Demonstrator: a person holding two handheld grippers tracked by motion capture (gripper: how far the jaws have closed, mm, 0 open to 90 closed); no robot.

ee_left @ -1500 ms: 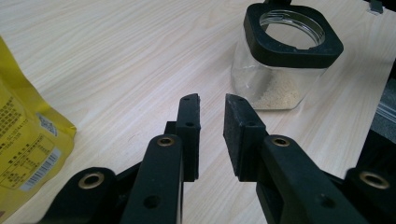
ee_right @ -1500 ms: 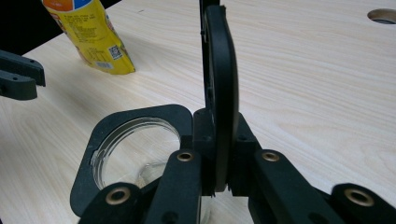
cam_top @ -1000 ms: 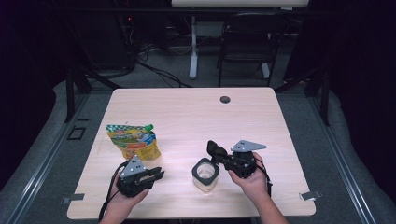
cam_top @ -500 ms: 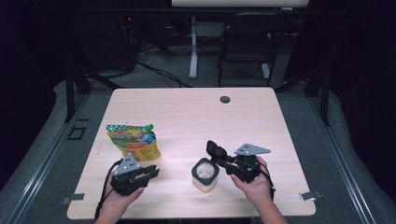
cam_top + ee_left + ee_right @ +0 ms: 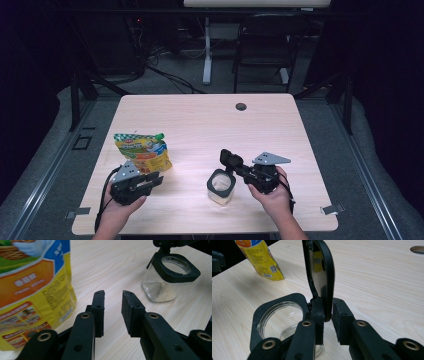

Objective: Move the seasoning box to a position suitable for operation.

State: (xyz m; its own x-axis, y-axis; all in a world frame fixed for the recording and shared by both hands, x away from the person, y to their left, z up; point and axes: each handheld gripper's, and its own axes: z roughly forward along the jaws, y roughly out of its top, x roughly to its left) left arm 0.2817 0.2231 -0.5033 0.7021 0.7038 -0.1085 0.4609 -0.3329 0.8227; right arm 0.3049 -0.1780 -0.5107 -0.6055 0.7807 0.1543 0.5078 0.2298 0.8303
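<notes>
The pale wooden table [image 5: 200,125] was bright under light from above while the room behind stayed dark, soft shadows lay by things, and the close black jaws looked a little blurry.

Left tool [image 5: 112,305] opening, empty, right tool [image 5: 327,312] closing

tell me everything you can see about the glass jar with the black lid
The jar is clear glass with a black, rounded-square collar around its round mouth. It stands upright on the table, near the front edge, apart from the snack pouch. A little pale powder lies at its bottom. Its black hinged lid is flipped up, standing about vertical, and sits between the jaws of the right gripper, whose left pad touches it. The mouth is open.
</notes>
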